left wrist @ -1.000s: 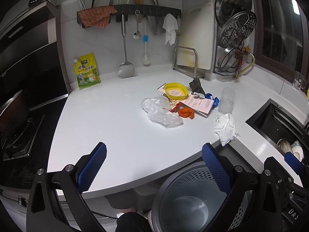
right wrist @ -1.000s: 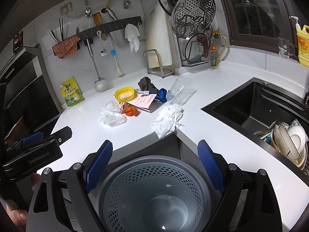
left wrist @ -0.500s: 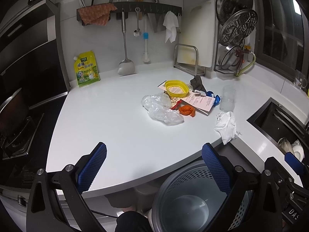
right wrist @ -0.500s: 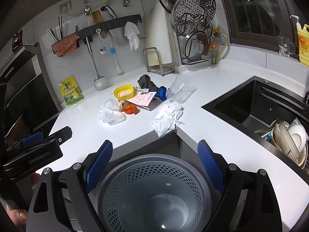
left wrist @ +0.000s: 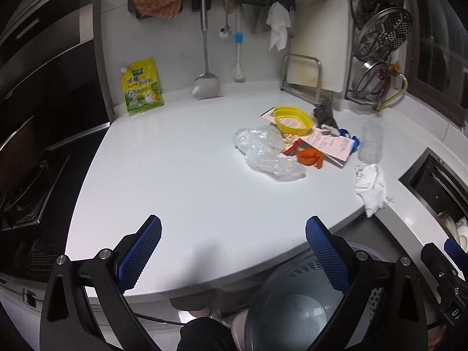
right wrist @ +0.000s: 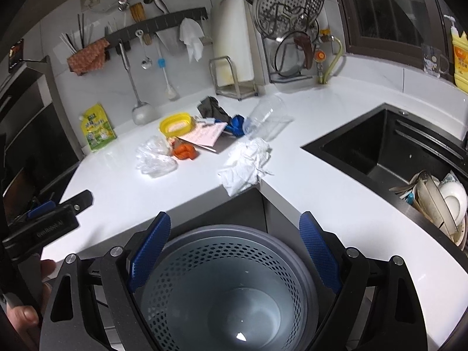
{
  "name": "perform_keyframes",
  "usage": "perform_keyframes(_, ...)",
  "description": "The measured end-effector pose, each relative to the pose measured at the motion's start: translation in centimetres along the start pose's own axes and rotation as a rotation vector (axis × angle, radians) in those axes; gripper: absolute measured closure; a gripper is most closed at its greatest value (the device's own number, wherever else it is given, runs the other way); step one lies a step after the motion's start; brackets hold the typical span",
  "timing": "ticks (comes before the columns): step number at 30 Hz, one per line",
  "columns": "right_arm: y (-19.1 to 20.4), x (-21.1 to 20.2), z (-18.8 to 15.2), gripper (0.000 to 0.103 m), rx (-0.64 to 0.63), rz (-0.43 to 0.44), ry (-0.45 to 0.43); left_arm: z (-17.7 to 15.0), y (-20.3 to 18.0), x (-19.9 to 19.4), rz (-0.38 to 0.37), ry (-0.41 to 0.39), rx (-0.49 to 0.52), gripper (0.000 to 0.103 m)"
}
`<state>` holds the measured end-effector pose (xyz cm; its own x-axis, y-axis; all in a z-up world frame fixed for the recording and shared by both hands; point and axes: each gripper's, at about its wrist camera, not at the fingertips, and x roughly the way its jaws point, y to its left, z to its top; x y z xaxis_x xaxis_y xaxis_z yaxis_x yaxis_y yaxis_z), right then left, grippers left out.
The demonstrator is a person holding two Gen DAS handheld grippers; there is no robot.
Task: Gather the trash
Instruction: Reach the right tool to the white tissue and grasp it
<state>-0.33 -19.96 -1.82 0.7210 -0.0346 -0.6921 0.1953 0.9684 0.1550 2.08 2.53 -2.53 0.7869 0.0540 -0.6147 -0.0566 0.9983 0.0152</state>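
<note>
Trash lies on the white counter (left wrist: 175, 175): a crumpled white tissue (left wrist: 370, 185) at the front edge, clear plastic wrap (left wrist: 266, 155), orange peel (left wrist: 310, 158), a paper slip (left wrist: 330, 146), a yellow lid (left wrist: 292, 120), a dark rag (left wrist: 324, 115), a blue scrap (left wrist: 349, 140) and a clear plastic cup (left wrist: 370, 146) on its side. The tissue (right wrist: 244, 166), wrap (right wrist: 155, 158), peel (right wrist: 184, 150) and cup (right wrist: 267, 117) also show in the right wrist view. A grey perforated bin (right wrist: 228, 286) stands below the counter. My left gripper (left wrist: 234, 254) is open over the counter's front edge. My right gripper (right wrist: 235, 251) is open above the bin.
A black sink (right wrist: 389, 146) with stacked dishes (right wrist: 441, 201) is at the right. A stove (left wrist: 26, 184) is at the left. A yellow-green pouch (left wrist: 142, 87), hanging utensils (left wrist: 204, 44), a board rack (left wrist: 304, 76) and pot lids (left wrist: 380, 35) line the back wall.
Both grippers have moved a little forward and up toward the counter. The trash looks larger and nearer. Both stay open and empty.
</note>
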Motion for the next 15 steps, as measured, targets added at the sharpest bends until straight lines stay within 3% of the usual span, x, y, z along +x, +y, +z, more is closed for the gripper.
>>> perform_keyframes(15,-0.1,10.2,5.3,0.017,-0.051,-0.078,0.076,4.3,-1.2,8.2,-0.037,0.048,0.018,0.006)
